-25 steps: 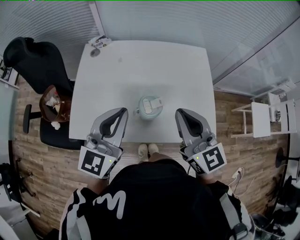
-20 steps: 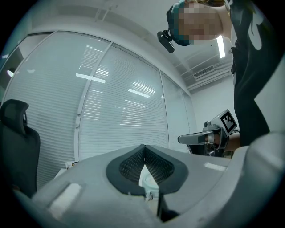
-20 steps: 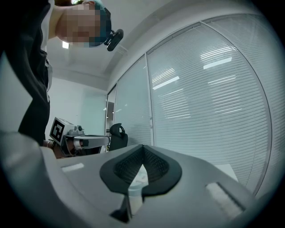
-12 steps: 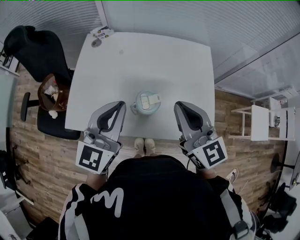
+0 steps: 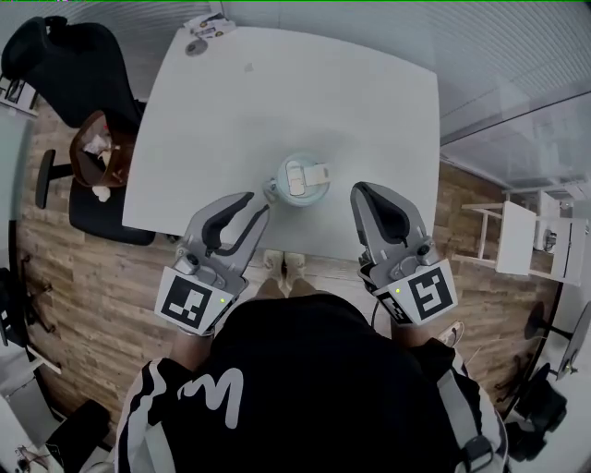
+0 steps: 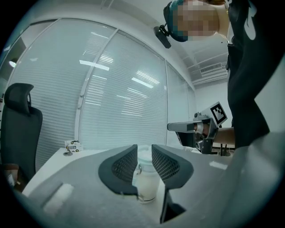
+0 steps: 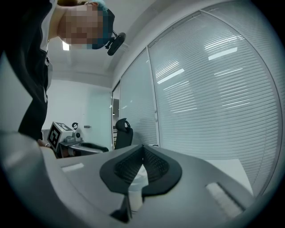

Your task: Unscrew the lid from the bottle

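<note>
On the left gripper (image 5: 259, 204) fingers just opened, empty; pale-green lidded plastic bottle (image 5: 300, 177) just ahead; right gripper (image 5: 358, 190) fingers clenched, empty.

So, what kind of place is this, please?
Most likely an office or a small meeting room. There is a plain white table, a black office chair beside it, and long walls covered with blinds. The floor looks like wood.

We've got a white table (image 5: 351, 120), the bottle (image 5: 302, 180) standing near our edge, small clutter (image 5: 208, 26) at the far corner.
</note>
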A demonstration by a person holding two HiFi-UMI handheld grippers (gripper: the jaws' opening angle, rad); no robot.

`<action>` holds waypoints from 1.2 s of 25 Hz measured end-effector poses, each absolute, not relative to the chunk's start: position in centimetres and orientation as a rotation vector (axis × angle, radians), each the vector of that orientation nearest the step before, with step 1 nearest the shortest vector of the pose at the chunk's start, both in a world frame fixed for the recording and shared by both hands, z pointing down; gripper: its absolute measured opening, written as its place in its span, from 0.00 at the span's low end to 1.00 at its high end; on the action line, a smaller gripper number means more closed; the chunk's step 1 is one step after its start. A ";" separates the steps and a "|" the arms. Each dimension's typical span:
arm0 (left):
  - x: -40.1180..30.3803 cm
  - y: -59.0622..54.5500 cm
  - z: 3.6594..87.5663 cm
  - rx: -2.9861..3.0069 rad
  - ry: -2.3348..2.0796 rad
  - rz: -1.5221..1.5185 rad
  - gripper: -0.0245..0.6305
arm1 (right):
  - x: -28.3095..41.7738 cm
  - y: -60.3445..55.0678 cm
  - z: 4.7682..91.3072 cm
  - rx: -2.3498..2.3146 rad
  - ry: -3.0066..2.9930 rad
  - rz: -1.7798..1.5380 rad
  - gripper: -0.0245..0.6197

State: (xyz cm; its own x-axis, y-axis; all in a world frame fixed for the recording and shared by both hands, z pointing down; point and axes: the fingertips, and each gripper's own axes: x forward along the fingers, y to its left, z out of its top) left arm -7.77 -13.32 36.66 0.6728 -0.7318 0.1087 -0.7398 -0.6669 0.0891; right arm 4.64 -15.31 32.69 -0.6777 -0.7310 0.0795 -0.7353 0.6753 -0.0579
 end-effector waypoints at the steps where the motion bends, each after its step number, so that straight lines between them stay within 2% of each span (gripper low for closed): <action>1: -7.6 -13.2 37.2 2.752 -1.207 0.111 0.20 | 4.6 -15.4 32.9 1.235 -2.829 0.133 0.04; 11: -6.3 -12.4 41.9 2.731 -1.112 0.200 0.32 | 4.0 -15.9 35.7 1.196 -2.806 0.188 0.04; 15: -5.1 -11.6 43.6 2.747 -1.030 0.269 0.33 | 3.6 -16.0 35.8 1.187 -2.808 0.220 0.04; 23: -3.1 -12.1 46.6 2.732 -0.950 0.329 0.46 | 4.1 -16.4 36.3 1.176 -2.787 0.198 0.04; 30: -2.4 -13.2 48.0 2.722 -0.951 0.343 0.52 | 5.1 -16.4 36.8 1.204 -2.758 0.209 0.04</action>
State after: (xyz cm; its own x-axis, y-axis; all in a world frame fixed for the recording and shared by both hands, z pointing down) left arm -2.37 -13.22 48.04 0.7611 -0.5775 0.2954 -0.6331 -0.7605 0.1444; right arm 5.09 -16.42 36.83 -0.6746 -0.7185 0.1691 -0.7358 0.6728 -0.0768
